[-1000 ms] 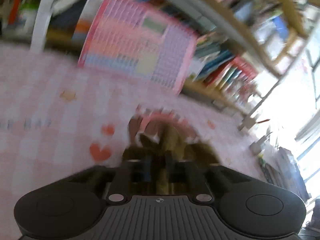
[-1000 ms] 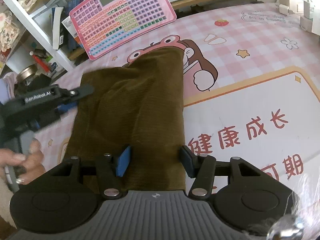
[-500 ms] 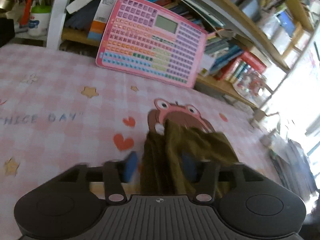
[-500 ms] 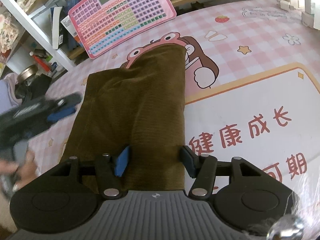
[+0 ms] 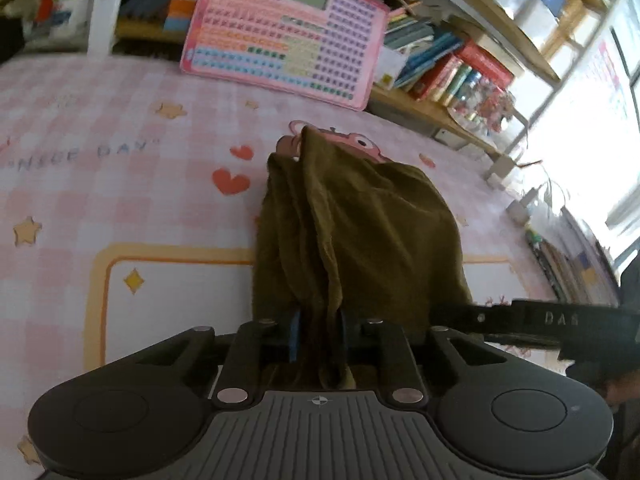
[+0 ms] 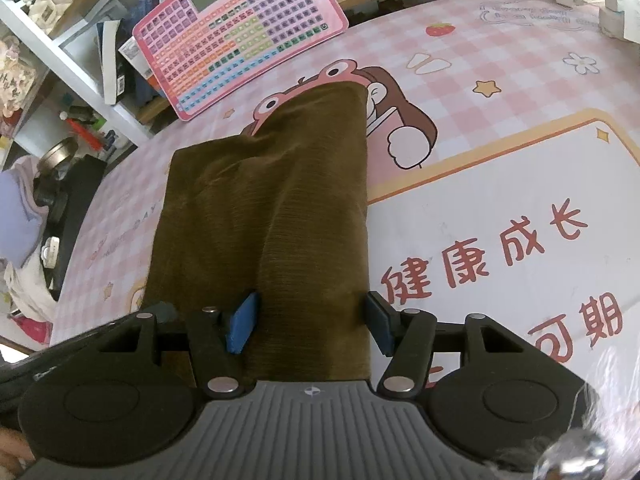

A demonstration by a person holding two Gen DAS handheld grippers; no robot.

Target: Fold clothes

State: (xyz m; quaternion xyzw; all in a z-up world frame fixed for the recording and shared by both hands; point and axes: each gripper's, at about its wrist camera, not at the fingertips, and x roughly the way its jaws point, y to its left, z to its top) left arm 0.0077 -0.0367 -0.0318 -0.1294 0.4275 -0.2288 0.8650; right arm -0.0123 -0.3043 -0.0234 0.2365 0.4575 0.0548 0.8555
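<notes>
Two grippers work one olive cloth (image 6: pixel 276 216) on my pink mat (image 6: pixel 500 184). My left gripper (image 5: pixel 318 334) is clenched on a bunched edge of the cloth (image 5: pixel 344 236), the folds pinched between its blue pads (image 5: pixel 295 334) and rising in ridges toward 12 o'clock. My right gripper (image 6: pixel 312 322) stands released, its jaws wide apart, straddling the near end of the cloth without pinching it; one blue pad (image 6: pixel 241 322) sits on the fabric at 9 o'clock of the gap, the other just off the cloth's edge at 3 o'clock.

From the right wrist, the cloth lies as a long band running from 6 toward 12 o'clock, its far end covering part of a cartoon figure (image 6: pixel 384 92) printed on the mat. It is wider on the 9 o'clock side, with a squared corner at about 10.

From the left wrist, the right gripper's arm (image 5: pixel 532 318) crosses in at 3 o'clock, touching the cloth's near edge.

A pink keyboard toy (image 6: pixel 236 36) leans at 11 o'clock against shelves (image 5: pixel 472 36) of books.
</notes>
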